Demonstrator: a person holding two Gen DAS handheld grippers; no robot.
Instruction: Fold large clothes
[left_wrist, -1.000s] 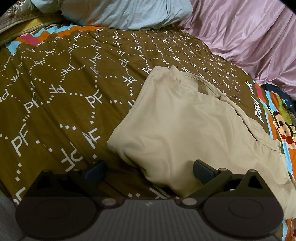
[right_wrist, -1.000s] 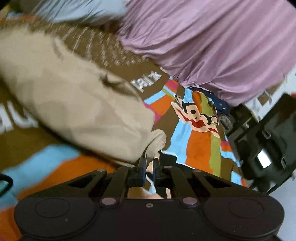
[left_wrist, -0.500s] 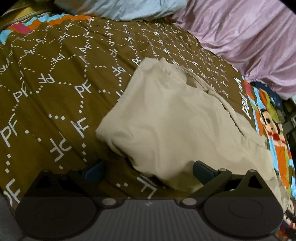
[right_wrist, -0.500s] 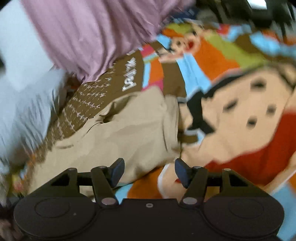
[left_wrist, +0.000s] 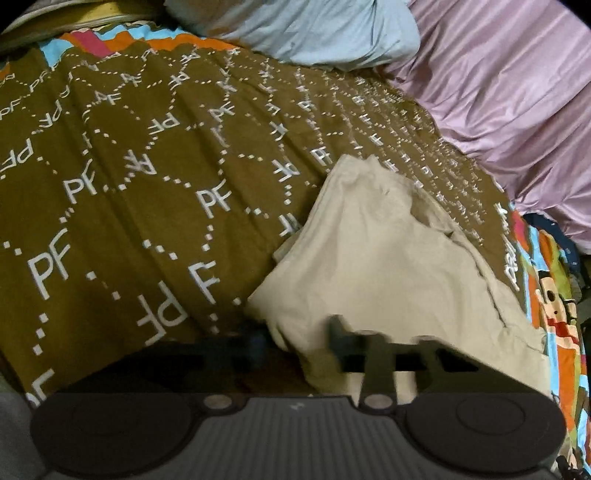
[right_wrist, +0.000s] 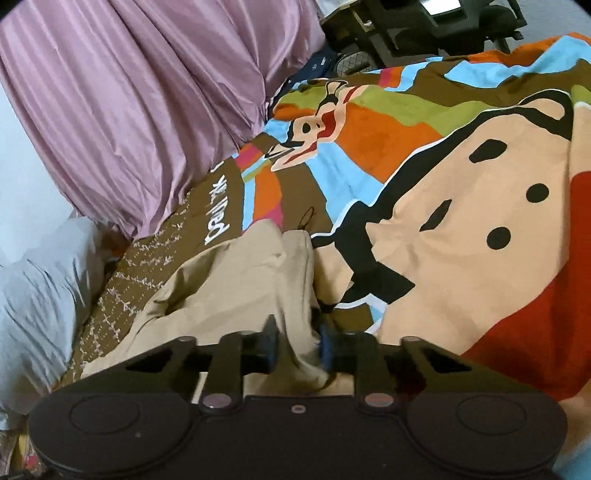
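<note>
A beige garment (left_wrist: 384, 258) lies folded on the brown patterned bedspread (left_wrist: 147, 177). My left gripper (left_wrist: 295, 338) is at its near corner, jaws blurred and partly closed around the cloth edge. In the right wrist view the garment (right_wrist: 236, 280) lies to the left on the colourful cartoon bedspread (right_wrist: 461, 221). My right gripper (right_wrist: 295, 341) has its blue-padded jaws narrowed around the garment's end, with cloth between them.
A purple curtain (left_wrist: 517, 92) hangs along the far side of the bed. A light blue pillow (left_wrist: 314, 29) lies at the head. Dark furniture (right_wrist: 424, 26) stands beyond the bed's foot.
The right gripper let go, swung round and opened, then narrowed on the garment's end. The left gripper's jaws went from wide open to closing on the near corner.
</note>
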